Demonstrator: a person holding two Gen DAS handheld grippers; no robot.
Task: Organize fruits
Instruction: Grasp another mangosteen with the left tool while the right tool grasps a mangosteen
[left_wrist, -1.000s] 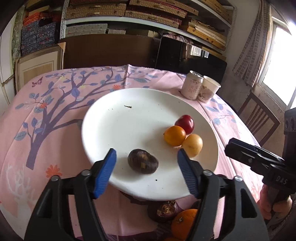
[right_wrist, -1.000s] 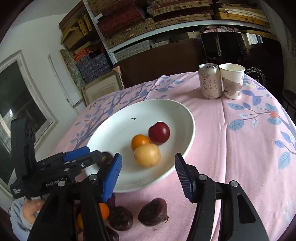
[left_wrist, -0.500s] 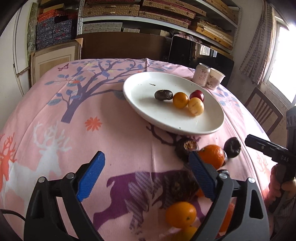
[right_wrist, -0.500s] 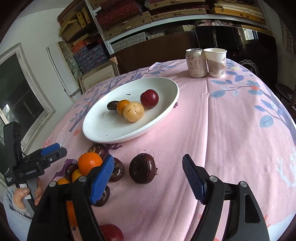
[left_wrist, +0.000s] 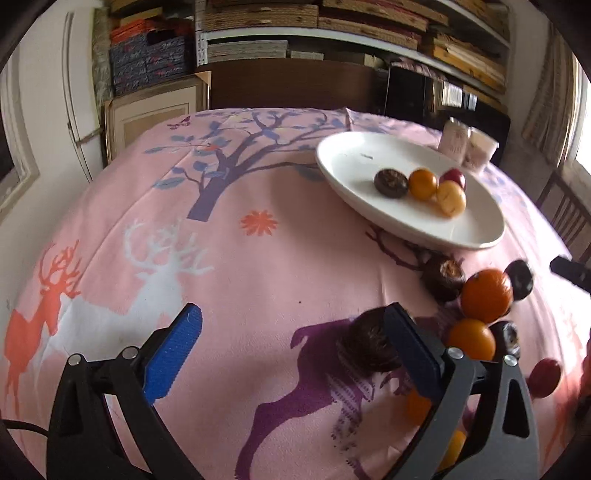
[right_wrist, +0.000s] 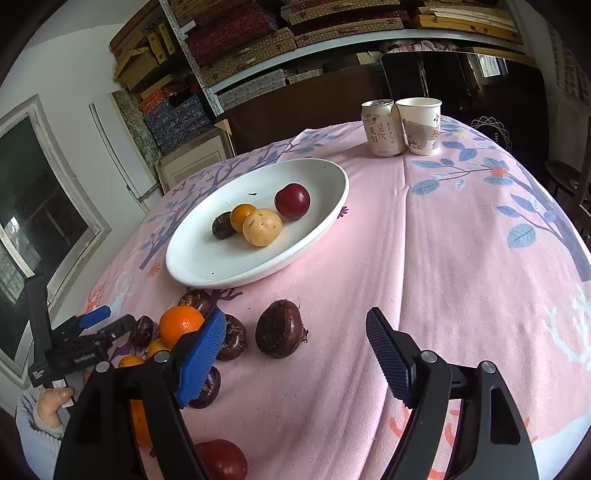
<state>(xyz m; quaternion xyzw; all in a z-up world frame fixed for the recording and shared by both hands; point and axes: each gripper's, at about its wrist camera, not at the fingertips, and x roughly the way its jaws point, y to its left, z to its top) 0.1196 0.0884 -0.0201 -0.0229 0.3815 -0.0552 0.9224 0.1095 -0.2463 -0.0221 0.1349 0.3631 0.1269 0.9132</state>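
Observation:
A white plate (right_wrist: 229, 266) (left_wrist: 351, 162) holds a red plum (right_wrist: 291, 201), a yellow fruit (right_wrist: 262, 227), a small orange (right_wrist: 242, 216) and a dark passion fruit (left_wrist: 390, 182). Loose fruit lies on the cloth in front of it, including an orange (right_wrist: 181, 323) (left_wrist: 485, 295) and several dark ones. My left gripper (left_wrist: 291, 321) hangs over the cloth, its jaws opening. A dark fruit (left_wrist: 369, 347) lies on the table just inside its right finger, untouched. My right gripper (right_wrist: 295, 332) is open, with a dark fruit (right_wrist: 279, 328) lying between and beyond its fingers.
A drink can (right_wrist: 382, 127) and a paper cup (right_wrist: 423, 125) stand at the table's far side. A red plum (right_wrist: 221, 459) lies near the front edge. A hand (right_wrist: 51, 402) holds the left gripper (right_wrist: 110, 321) at the left. Shelves and a chair surround the table.
The left gripper has drawn back from the plate, leaving the dark passion fruit on it, and its jaws have widened. The right gripper has also pulled back and opened wider.

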